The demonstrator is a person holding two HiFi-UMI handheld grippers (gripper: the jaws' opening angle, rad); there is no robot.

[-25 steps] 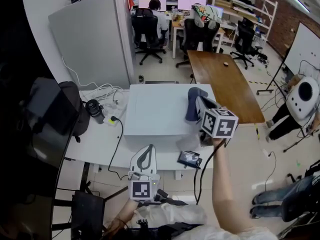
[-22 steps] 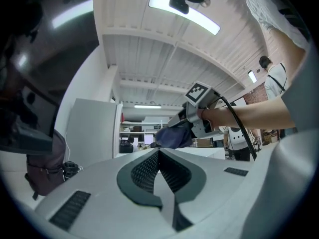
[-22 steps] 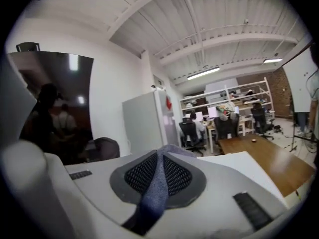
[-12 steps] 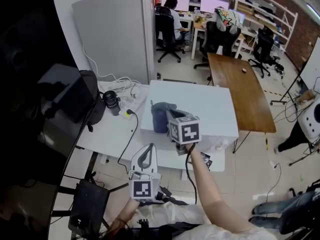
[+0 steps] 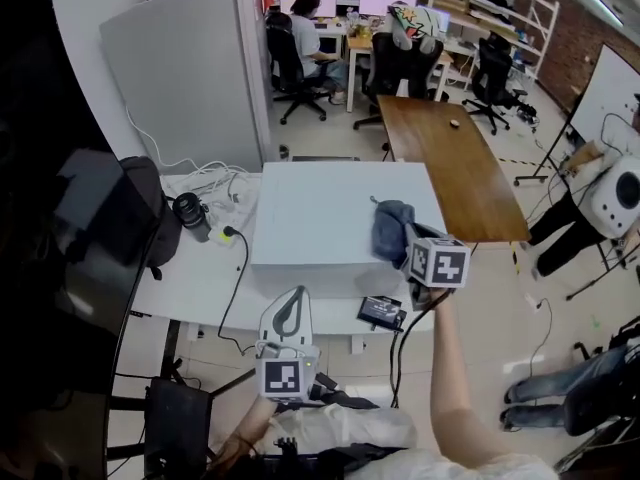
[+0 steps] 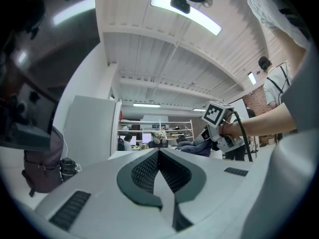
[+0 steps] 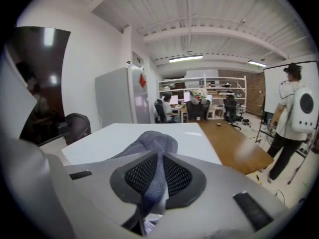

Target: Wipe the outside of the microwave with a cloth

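Observation:
The white microwave (image 5: pixel 325 223) sits on a white desk, its flat top facing me. A blue-grey cloth (image 5: pixel 391 229) lies on the right front part of that top. My right gripper (image 5: pixel 404 242) is shut on the cloth, its marker cube just off the microwave's right front corner. In the right gripper view the cloth (image 7: pixel 152 146) runs between the pads and bunches on the microwave top (image 7: pixel 114 138). My left gripper (image 5: pixel 293 302) hangs below the desk's front edge, shut and holding nothing. In the left gripper view it (image 6: pixel 158 152) looks level toward the right gripper (image 6: pixel 219 128).
A black bag (image 5: pixel 145 218), a black cylinder (image 5: pixel 190 216) and cables lie on the desk to the microwave's left. A dark flat device (image 5: pixel 380 313) sits at the desk front. A brown table (image 5: pixel 450 163) stands to the right, a grey partition (image 5: pixel 190 78) behind. People sit at the far desks.
My right gripper carried the cloth from the right of the microwave top over to the left front, then back to the right front. The left gripper stayed put.

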